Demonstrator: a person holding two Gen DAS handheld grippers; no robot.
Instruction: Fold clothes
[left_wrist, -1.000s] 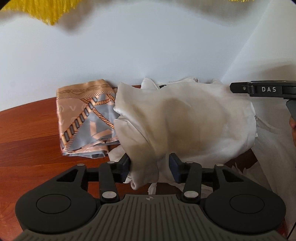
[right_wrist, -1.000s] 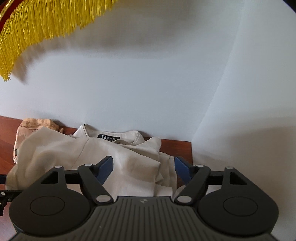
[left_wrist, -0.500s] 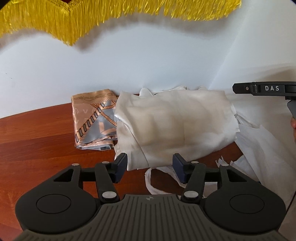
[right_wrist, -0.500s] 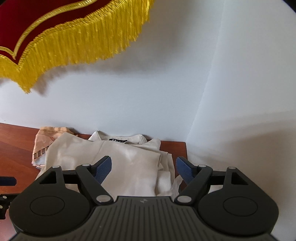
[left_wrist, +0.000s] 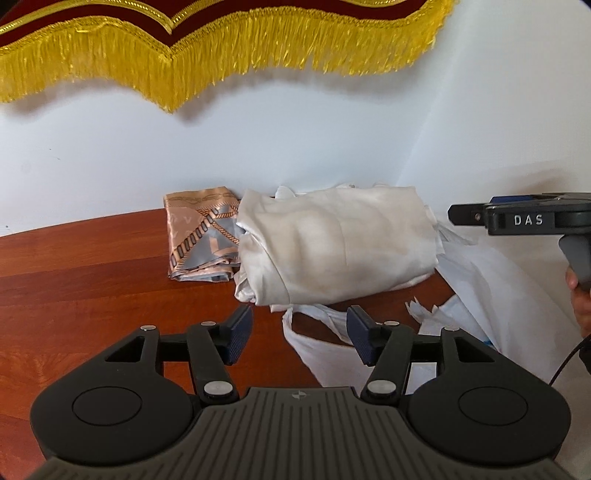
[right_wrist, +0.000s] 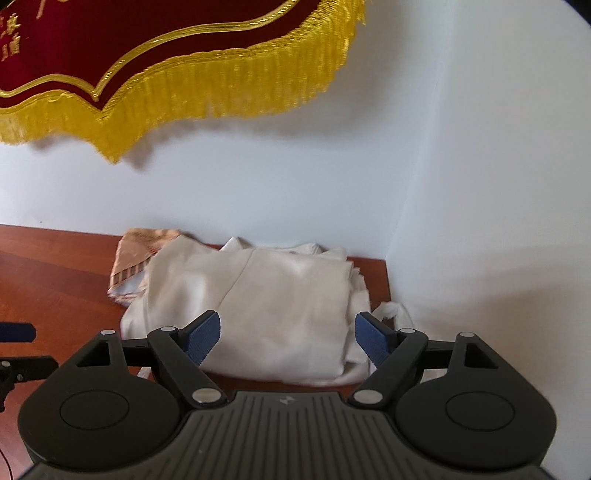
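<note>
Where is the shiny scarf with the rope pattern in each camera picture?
Left wrist view: the patterned scarf lies left of centre on the wooden table, tucked against the left side of the folded cream garment.
Right wrist view: only a corner of the scarf peeks out at the garment's upper left.
Shared landmark: the red banner with yellow fringe on the wall.
</note>
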